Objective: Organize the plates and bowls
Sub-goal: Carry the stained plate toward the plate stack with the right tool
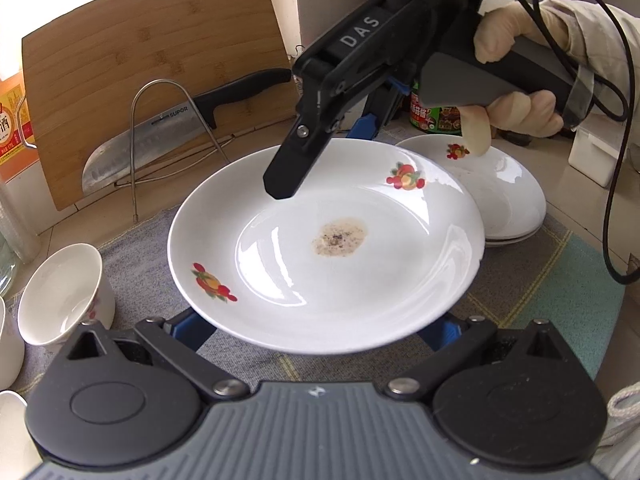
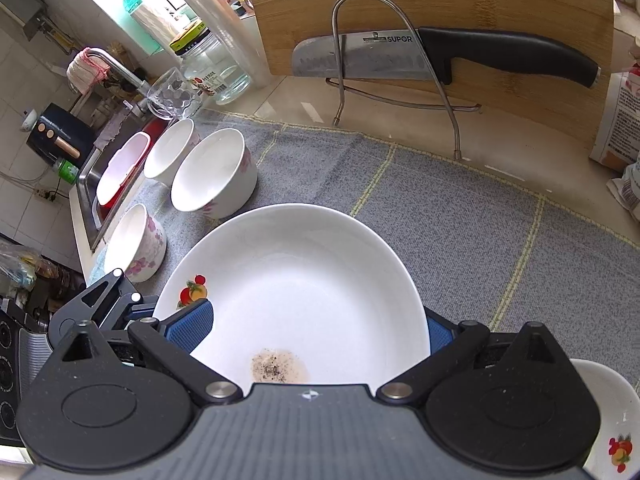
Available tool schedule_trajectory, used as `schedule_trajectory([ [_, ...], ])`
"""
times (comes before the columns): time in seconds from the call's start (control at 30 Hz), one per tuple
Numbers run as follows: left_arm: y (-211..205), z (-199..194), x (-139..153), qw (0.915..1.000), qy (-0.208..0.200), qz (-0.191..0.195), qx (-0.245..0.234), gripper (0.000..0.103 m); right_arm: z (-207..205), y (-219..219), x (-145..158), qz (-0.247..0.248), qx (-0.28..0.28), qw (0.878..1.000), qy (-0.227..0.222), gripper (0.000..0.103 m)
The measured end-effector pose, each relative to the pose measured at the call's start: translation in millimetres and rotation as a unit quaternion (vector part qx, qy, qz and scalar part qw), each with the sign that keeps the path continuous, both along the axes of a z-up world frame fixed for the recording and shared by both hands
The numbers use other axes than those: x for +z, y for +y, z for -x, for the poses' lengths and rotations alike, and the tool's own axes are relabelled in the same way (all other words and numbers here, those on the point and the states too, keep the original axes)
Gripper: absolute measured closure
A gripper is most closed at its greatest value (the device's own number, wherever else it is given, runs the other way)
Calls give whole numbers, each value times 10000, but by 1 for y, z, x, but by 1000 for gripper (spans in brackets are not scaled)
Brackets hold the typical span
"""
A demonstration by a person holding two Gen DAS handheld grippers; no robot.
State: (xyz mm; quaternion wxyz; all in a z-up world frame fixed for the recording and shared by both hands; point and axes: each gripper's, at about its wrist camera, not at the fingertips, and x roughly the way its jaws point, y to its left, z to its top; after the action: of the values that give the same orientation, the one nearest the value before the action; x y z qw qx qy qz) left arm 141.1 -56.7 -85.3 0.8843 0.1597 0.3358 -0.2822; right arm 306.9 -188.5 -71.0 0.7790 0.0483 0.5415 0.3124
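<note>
Plate in hand: the soiled plate [image 1: 326, 240] is lifted above the grey mat [image 1: 560, 280], its near rim towards the left gripper [image 1: 316, 330] and its far rim at the right gripper [image 1: 320, 148].
Right jaws: closed on the far rim, one blue pad [image 2: 190, 326] lying over the inside of the plate and the other below it.
Left jaws: spread wide at the near rim; the plate hides the pads, so I cannot tell whether they touch it.
Likely target: the plate stack [image 1: 504, 196] at far right, just beside the held plate.
Doing it well: keep the plate level so the brown residue [image 1: 339, 237] stays put, centre it over the stack, lower until it is seated, then release.
Bowls: the upright bowls [image 2: 214, 176] stand at the left of the mat, well clear.
</note>
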Motion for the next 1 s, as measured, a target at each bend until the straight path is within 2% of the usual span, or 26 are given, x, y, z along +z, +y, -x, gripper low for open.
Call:
schedule_trajectory([
  [0.53,-46,19,7,9989,-78,-33,-469,1,42,-53,9,-83,-458,9988,-161,0],
  [1.0,-84,19,1,9964,7,-26,-845,1,61,-101,5,-32,-867,9961,-153,0],
])
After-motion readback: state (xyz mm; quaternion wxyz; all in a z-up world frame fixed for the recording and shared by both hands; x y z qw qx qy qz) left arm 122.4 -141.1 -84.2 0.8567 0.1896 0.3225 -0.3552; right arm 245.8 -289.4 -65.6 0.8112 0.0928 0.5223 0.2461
